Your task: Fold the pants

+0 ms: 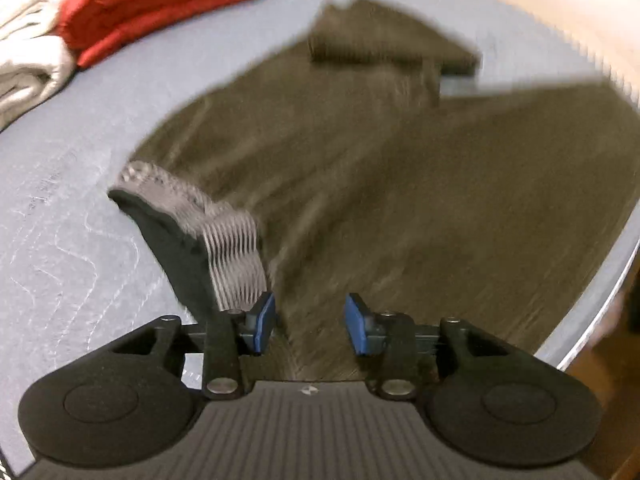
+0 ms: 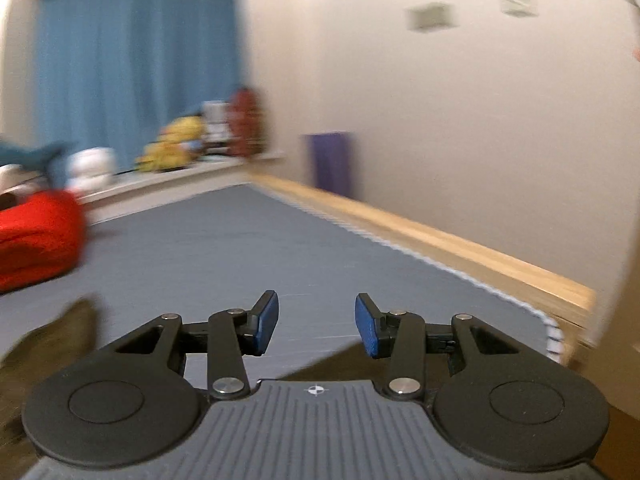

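- The grey mattress [image 1: 80,240] carried everything; its wooden edge [image 2: 440,240] ran along the wall.
- Olive pants [image 1: 360,180] lay spread mid-mattress, one leg end folded back toward the far edge.
- Red folded cloth [image 1: 160,4] sat by the far-left corner.
- The left gripper [image 1: 310,322] hovered above the pants, jaws partly apart, empty; the right gripper [image 2: 316,324] likewise gaped, gripping nothing.

**Soft indoor light, heavy motion blur**

Both views are evenly, warmly lit, with no glare and only faint shadows. Fisheye curvature bends the mattress [image 1: 60,240] edges and darkens the corners. The olive pants [image 1: 400,200] are streaked by motion; the right wrist view smears the curtain [image 2: 136,60], shelf toys [image 2: 172,148] and wall. Only the camera mounts stay sharp.
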A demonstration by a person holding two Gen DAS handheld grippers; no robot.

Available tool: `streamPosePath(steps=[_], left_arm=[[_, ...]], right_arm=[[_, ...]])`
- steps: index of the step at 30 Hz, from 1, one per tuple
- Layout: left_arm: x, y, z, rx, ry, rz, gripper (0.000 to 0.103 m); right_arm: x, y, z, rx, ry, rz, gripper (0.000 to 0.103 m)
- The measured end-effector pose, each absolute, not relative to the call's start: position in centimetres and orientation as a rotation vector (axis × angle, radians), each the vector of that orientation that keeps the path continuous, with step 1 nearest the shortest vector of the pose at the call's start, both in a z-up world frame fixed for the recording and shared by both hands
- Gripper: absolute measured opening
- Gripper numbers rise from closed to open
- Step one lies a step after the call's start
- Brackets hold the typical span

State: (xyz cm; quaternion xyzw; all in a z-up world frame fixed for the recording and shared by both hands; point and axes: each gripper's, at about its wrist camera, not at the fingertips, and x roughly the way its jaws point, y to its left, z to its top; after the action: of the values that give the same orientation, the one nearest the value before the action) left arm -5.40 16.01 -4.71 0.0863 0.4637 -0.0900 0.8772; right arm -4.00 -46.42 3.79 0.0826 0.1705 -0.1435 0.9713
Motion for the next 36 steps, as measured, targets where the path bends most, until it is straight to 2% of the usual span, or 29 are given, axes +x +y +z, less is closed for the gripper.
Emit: streamPosePath(steps=[1,3,5,15,19,24,25,27,28,29,30,32,36], left_arm=[[-5.5,15.8,-3.9,0.152,0.939,-0.193,0.049],[-5.7,15.2,-2.3,0.122,0.88,-0.19,0.056],[-5.7,14.6,-1.0,0.11,0.835,-0.178,0.057],[-2.9,10.5,4.0,0.043,0.701,-0.112,0.061],[-1.9,8.4,5.2,0.045,0.678,-0.118,0.061],[0.5,7.6,4.0,-0.04,0.709,-0.137,0.061],[1.3,7.7,3.7,-0.067,0.72,-0.135,0.059],[2.7,7.7,3.3,-0.094,0.735,-0.112,0.04],[3.3,7.8,3.2,-0.104,0.736,-0.092,0.037],[3.9,7.9,3.0,-0.118,0.737,-0.075,0.028],[4.6,8.1,2.9,-0.136,0.741,-0.067,0.018],[6.0,8.4,2.7,-0.183,0.753,-0.062,0.016],[8.3,8.5,2.2,-0.204,0.775,-0.05,0.016]], right_arm=[[-4.5,-44.9,4.4,0.146,0.346,-0.229,0.047],[-5.5,-41.9,5.4,0.101,0.351,-0.143,0.06],[-6.2,-39.5,6.4,0.068,0.365,-0.086,0.064],[-4.9,-29.9,11.5,0.043,0.396,0.152,0.069],[-1.6,-28.1,10.7,0.091,0.434,0.209,0.07],[2.9,-25.8,8.8,0.132,0.488,0.228,0.069],[3.6,-25.6,8.6,0.135,0.491,0.231,0.069],[4.9,-25.5,7.8,0.149,0.479,0.242,0.068],[5.6,-25.3,7.1,0.156,0.47,0.244,0.067],[6.1,-25.6,6.4,0.165,0.468,0.241,0.066],[6.6,-25.8,5.6,0.174,0.481,0.237,0.055],[8.4,-26.4,4.0,0.194,0.542,0.216,0.043],[11.4,-27.6,1.6,0.208,0.592,0.18,0.04]])
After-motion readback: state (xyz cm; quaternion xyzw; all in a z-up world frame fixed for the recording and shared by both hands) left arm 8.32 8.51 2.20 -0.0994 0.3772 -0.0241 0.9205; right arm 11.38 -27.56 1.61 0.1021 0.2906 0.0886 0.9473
